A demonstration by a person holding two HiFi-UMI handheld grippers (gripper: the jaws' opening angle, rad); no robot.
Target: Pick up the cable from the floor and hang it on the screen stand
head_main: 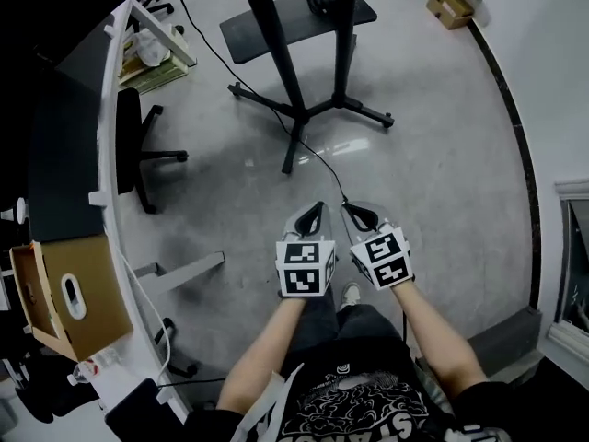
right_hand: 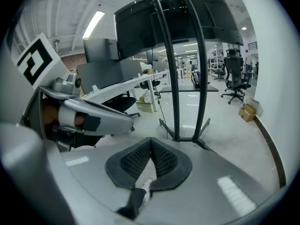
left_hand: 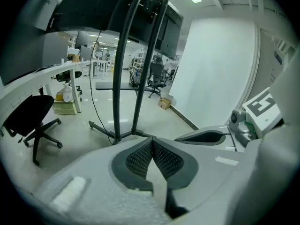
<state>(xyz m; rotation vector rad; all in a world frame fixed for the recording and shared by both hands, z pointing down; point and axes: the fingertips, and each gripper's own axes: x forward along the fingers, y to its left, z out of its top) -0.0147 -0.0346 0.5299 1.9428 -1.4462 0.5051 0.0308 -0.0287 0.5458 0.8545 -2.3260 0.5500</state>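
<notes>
Fingers of left gripper [left_hand: 152, 141], right gripper [right_hand: 151, 140] clenched together, both empty.

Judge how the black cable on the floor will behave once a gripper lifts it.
Probably floppy: the cable is thin and lies in loose curves across the floor. Likely light, so it should drape and trail. It passes the legs of the screen stand, so it may snag there.

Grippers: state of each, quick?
Left gripper: closed, nothing between the jaws.
Right gripper: closed, nothing between the jaws.
</notes>
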